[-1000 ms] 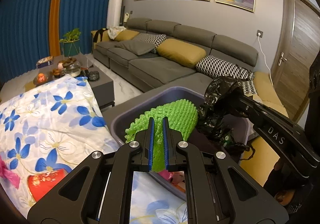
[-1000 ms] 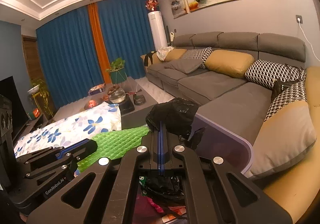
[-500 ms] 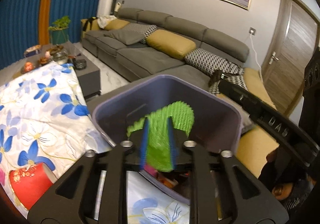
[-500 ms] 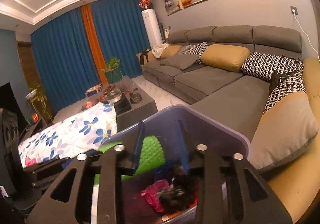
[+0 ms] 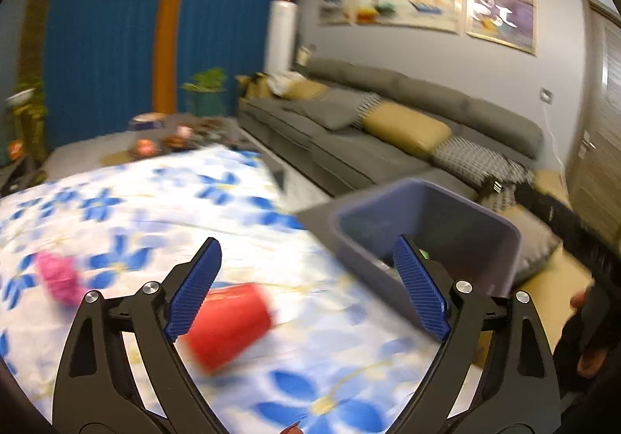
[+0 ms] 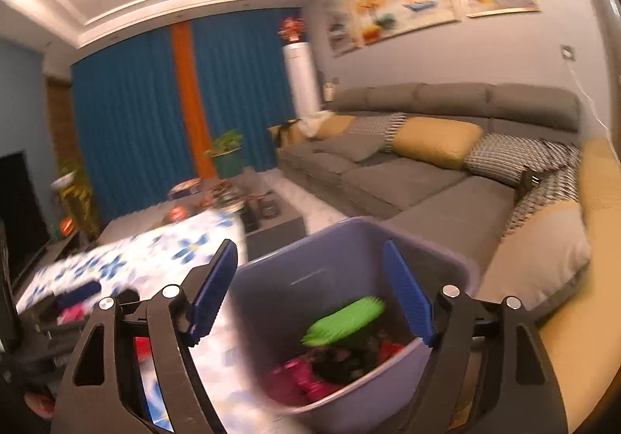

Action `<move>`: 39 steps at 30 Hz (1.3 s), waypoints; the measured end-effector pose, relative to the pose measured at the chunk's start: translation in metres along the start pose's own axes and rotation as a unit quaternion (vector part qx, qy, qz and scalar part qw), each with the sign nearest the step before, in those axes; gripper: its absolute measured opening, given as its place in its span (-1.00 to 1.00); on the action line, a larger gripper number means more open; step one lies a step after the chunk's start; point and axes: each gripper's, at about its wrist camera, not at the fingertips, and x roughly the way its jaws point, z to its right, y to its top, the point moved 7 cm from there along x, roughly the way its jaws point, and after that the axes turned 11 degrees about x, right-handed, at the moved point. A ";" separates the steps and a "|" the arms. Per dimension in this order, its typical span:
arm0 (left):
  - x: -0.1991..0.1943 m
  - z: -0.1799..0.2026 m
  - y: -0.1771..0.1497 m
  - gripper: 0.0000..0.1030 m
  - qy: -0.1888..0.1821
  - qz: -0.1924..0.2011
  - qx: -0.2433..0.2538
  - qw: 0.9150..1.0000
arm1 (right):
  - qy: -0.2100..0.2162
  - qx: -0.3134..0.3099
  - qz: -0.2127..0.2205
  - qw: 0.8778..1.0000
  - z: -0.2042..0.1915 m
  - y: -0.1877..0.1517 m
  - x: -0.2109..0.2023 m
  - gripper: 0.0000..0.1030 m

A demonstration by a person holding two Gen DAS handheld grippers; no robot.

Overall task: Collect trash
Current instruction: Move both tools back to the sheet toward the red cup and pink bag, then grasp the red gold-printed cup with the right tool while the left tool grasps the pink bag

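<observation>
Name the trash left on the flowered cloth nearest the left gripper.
The red cup, right by the left gripper; the pink wad lies farther left.

Home lounge: sofa, curtains.

Motion-blurred fisheye, bright ceiling glare

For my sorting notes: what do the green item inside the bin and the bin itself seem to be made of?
Green item: probably foam netting; bright, matte, ribbed-looking, though motion blur leaves this uncertain. Bin: likely moulded plastic; smooth purple-grey walls with a faint sheen and a rounded rim.
</observation>
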 end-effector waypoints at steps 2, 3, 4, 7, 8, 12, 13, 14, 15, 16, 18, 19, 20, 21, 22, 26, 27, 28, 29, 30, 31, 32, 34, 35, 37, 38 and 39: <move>-0.020 -0.028 -0.008 0.78 0.039 0.003 -0.007 0.999 | 0.024 -0.020 -0.017 0.999 -0.027 -0.017 0.001 0.50; -0.029 -0.042 -0.013 0.79 0.059 0.006 -0.010 0.998 | 0.038 -0.040 -0.030 0.998 -0.047 -0.031 0.003 0.50; -0.037 -0.057 -0.018 0.80 0.080 0.007 -0.015 0.997 | 0.044 -0.051 -0.036 0.997 -0.057 -0.037 0.005 0.50; -0.064 -0.115 -0.044 0.80 0.153 -0.002 -0.054 0.987 | 0.066 -0.083 -0.064 0.992 -0.097 -0.068 0.012 0.50; -0.070 -0.132 -0.053 0.80 0.169 -0.009 -0.067 0.983 | 0.073 -0.088 -0.072 0.991 -0.107 -0.075 0.015 0.50; -0.099 -0.187 -0.075 0.80 0.226 -0.013 -0.106 0.968 | 0.073 -0.131 -0.083 0.985 -0.147 -0.105 0.025 0.50; -0.105 -0.195 -0.078 0.80 0.238 -0.012 -0.109 0.965 | 0.071 -0.140 -0.085 0.984 -0.156 -0.112 0.029 0.50; -0.113 -0.206 -0.082 0.80 0.255 -0.012 -0.114 0.960 | 0.069 -0.144 -0.089 0.983 -0.161 -0.119 0.030 0.50; -0.118 -0.213 -0.085 0.80 0.262 -0.011 -0.118 0.958 | 0.069 -0.147 -0.096 0.982 -0.168 -0.125 0.034 0.50; -0.121 -0.219 -0.087 0.80 0.263 -0.010 -0.123 0.957 | 0.065 -0.151 -0.099 0.981 -0.173 -0.130 0.037 0.50; -0.126 -0.229 -0.091 0.80 0.261 -0.008 -0.133 0.956 | 0.055 -0.164 -0.101 0.980 -0.184 -0.140 0.042 0.48; -0.127 -0.231 -0.093 0.80 0.261 -0.006 -0.135 0.956 | 0.049 -0.170 -0.102 0.979 -0.186 -0.144 0.044 0.47; -0.129 -0.234 -0.094 0.80 0.265 -0.003 -0.135 0.955 | 0.041 -0.177 -0.103 0.978 -0.189 -0.146 0.048 0.44; -0.128 -0.237 -0.095 0.80 0.266 0.000 -0.135 0.954 | 0.028 -0.187 -0.103 0.977 -0.192 -0.151 0.052 0.40; -0.130 -0.239 -0.097 0.80 0.266 0.002 -0.136 0.954 | 0.021 -0.193 -0.105 0.975 -0.194 -0.154 0.055 0.39; -0.132 -0.242 -0.103 0.80 0.256 0.009 -0.149 0.955 | -0.017 -0.216 -0.116 0.969 -0.192 -0.163 0.075 0.19; -0.129 -0.244 -0.104 0.80 0.254 0.009 -0.153 0.955 | -0.023 -0.221 -0.123 0.967 -0.192 -0.165 0.079 0.08; -0.128 -0.246 -0.106 0.80 0.251 0.008 -0.156 0.955 | -0.025 -0.221 -0.125 0.967 -0.192 -0.166 0.081 0.03; -0.127 -0.247 -0.107 0.80 0.249 0.008 -0.159 0.955 | -0.029 -0.222 -0.124 0.967 -0.192 -0.166 0.082 -0.06; -0.126 -0.247 -0.108 0.80 0.247 0.007 -0.160 0.956 | -0.037 -0.226 -0.120 0.966 -0.191 -0.165 0.084 -0.11; -0.126 -0.247 -0.109 0.80 0.246 0.006 -0.161 0.956 | -0.040 -0.228 -0.121 0.965 -0.191 -0.165 0.086 -0.23; -0.125 -0.247 -0.109 0.80 0.244 0.006 -0.160 0.956 | -0.040 -0.228 -0.124 0.965 -0.190 -0.166 0.086 -0.39; -0.123 -0.247 -0.110 0.80 0.242 0.005 -0.160 0.957 | -0.046 -0.223 -0.131 0.965 -0.186 -0.166 0.089 -0.52; -0.122 -0.246 -0.111 0.80 0.240 0.003 -0.159 0.958 | -0.047 -0.221 -0.132 0.965 -0.184 -0.166 0.089 -0.56; -0.120 -0.245 -0.112 0.80 0.238 0.000 -0.158 0.958 | -0.046 -0.217 -0.133 0.966 -0.181 -0.166 0.090 -0.73; -0.119 -0.245 -0.113 0.80 0.237 -0.002 -0.157 0.959 | -0.046 -0.215 -0.133 0.966 -0.180 -0.165 0.089 -0.86; -0.118 -0.245 -0.113 0.80 0.236 -0.004 -0.156 0.959 | -0.045 -0.212 -0.132 0.967 -0.177 -0.164 0.089 -0.91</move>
